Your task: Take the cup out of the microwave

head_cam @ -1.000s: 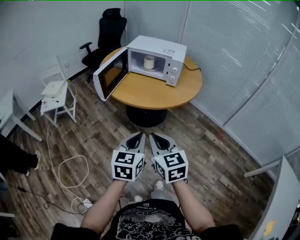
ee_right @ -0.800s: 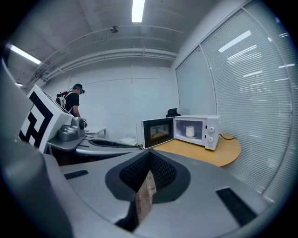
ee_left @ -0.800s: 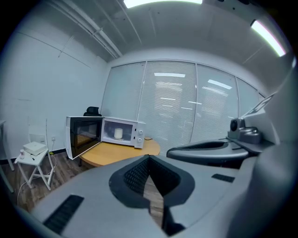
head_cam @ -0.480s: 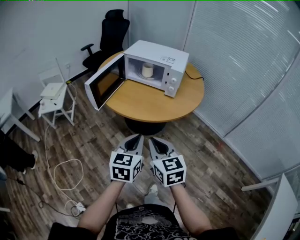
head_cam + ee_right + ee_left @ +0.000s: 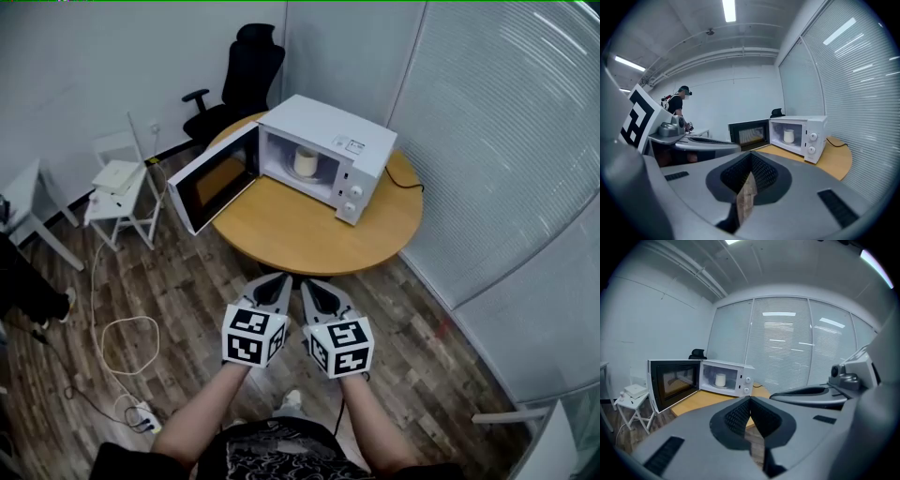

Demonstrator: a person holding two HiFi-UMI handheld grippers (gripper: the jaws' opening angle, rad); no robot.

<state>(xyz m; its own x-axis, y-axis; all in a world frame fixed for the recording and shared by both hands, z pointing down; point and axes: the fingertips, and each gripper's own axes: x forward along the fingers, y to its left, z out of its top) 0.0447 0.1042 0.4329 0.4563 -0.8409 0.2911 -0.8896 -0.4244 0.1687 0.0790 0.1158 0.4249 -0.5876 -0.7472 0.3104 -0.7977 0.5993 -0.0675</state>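
A white microwave (image 5: 330, 152) stands on a round wooden table (image 5: 309, 236) with its door (image 5: 214, 178) swung wide open to the left. A pale cup (image 5: 305, 161) stands upright inside it; it also shows in the left gripper view as the cup (image 5: 720, 379) and in the right gripper view as the cup (image 5: 789, 136). My left gripper (image 5: 275, 285) and right gripper (image 5: 315, 289) are side by side over the floor, just short of the table's near edge, well away from the microwave. Both are shut and hold nothing: left gripper (image 5: 750, 401), right gripper (image 5: 751, 161).
A black office chair (image 5: 246, 80) stands behind the table. A small white chair (image 5: 122, 183) and a white table (image 5: 23, 202) are to the left. A white cable (image 5: 120, 345) loops on the wood floor. Blind-covered glass walls (image 5: 506, 141) close the right side. A person (image 5: 678, 105) stands far off.
The table and microwave have come closer and shifted right in the head view. Both grippers travelled toward the table together, still shut and side by side.
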